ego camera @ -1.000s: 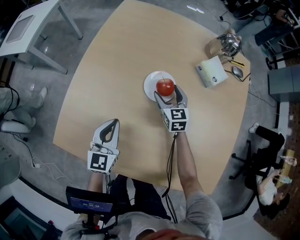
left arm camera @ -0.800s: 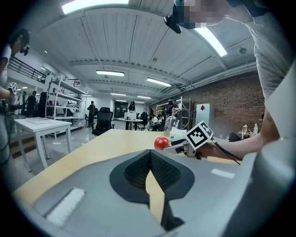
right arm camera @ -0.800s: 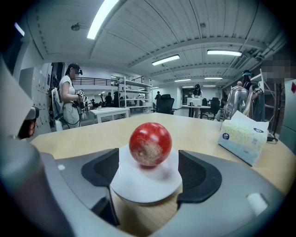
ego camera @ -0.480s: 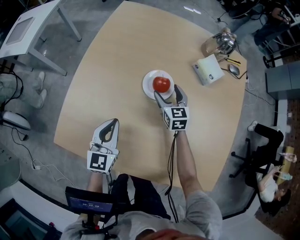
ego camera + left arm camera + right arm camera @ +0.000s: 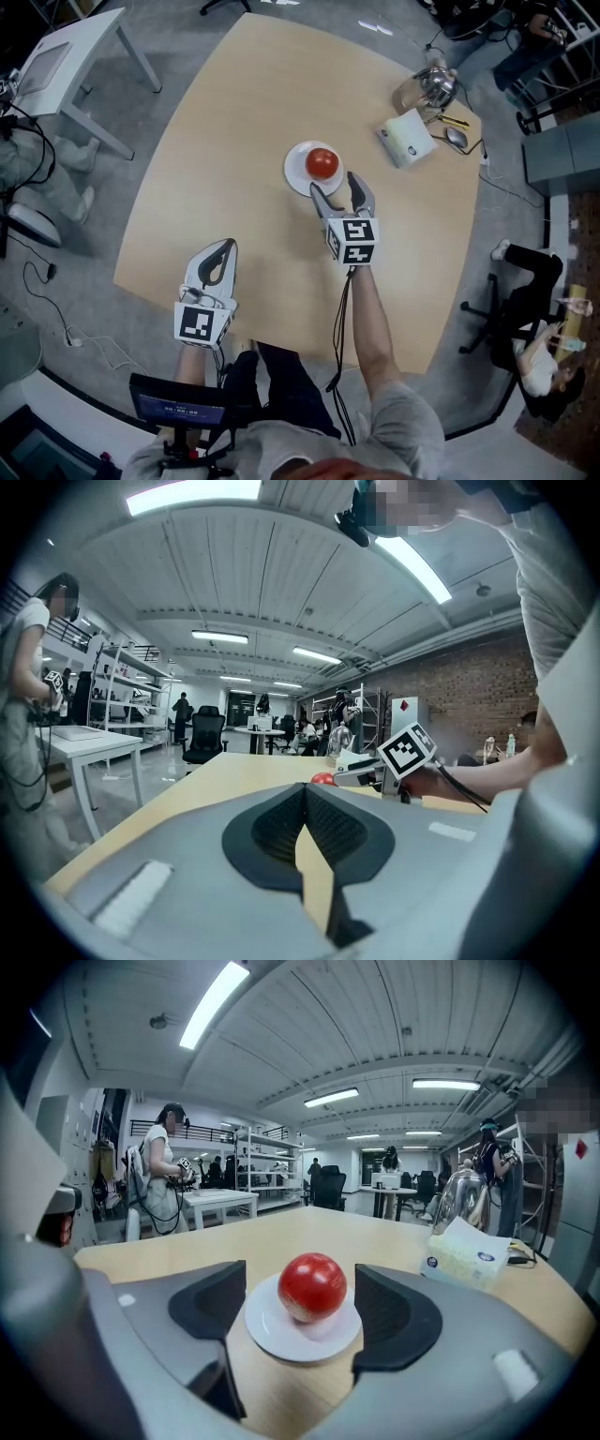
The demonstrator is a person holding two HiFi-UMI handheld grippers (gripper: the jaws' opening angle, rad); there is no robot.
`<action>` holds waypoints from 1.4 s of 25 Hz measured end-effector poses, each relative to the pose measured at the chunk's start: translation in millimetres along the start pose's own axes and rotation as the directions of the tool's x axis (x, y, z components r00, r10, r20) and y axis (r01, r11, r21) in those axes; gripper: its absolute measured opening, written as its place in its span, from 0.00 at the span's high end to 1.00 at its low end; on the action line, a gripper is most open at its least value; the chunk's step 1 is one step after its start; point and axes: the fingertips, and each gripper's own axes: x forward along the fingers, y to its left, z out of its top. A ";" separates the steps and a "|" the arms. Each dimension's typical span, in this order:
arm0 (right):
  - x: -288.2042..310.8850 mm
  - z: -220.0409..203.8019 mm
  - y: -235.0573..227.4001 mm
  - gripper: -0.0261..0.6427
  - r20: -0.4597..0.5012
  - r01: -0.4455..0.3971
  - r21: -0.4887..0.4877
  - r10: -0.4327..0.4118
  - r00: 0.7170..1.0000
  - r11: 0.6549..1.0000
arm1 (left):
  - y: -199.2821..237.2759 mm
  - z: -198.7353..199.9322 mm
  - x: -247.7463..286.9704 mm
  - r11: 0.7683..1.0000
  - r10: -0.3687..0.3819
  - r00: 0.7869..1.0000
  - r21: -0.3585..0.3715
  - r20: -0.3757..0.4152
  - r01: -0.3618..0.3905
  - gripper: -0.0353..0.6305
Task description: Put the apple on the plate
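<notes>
A light wooden table [image 5: 216, 141] with rounded corners is recorded. A white plate [image 5: 297, 177] is set near its middle. At the far right corner, a tissue pack [image 5: 406, 137], a shiny metal kettle [image 5: 433, 86] and a computer mouse [image 5: 456, 137] are grouped close together.

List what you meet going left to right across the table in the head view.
left gripper → plate with the apple on it → tissue box → computer mouse
</notes>
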 end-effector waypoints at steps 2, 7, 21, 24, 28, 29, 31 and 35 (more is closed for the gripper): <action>-7.0 6.8 1.7 0.42 0.014 0.012 0.000 -0.012 1.000 1.000 | -0.4 5.3 -5.2 1.000 -0.005 1.000 0.004 0.011 0.005 0.92; -31.3 16.4 13.7 0.46 0.032 0.030 0.015 -0.031 0.999 0.999 | -2.2 5.5 -20.1 1.000 -0.026 0.999 0.000 0.020 0.026 0.92; -102.8 39.5 47.2 0.54 0.114 0.058 0.021 -0.060 0.992 0.998 | -12.9 8.4 -61.1 0.998 -0.069 0.997 0.001 0.024 0.069 0.92; -114.7 39.9 51.0 0.56 0.135 0.071 0.032 -0.074 0.988 0.997 | -16.0 10.1 -63.1 0.996 -0.084 0.996 0.009 0.035 0.084 0.92; -142.8 40.8 63.0 0.56 0.151 0.086 0.046 -0.092 0.984 0.995 | -25.3 16.8 -78.3 0.994 -0.105 0.993 0.019 0.045 0.104 0.92; -153.1 43.0 68.3 0.57 0.156 0.089 0.050 -0.096 0.983 0.995 | -28.2 20.7 -86.4 0.994 -0.109 0.993 0.021 0.047 0.108 0.92; -173.6 48.5 78.5 0.58 0.166 0.095 0.058 -0.104 0.981 0.994 | -33.8 28.2 -102.8 0.993 -0.116 0.992 0.026 0.048 0.114 0.92; -200.6 52.8 89.6 0.61 0.180 0.107 0.069 -0.118 0.977 0.992 | -41.5 36.9 -120.0 0.991 -0.130 0.990 0.030 0.049 0.129 0.92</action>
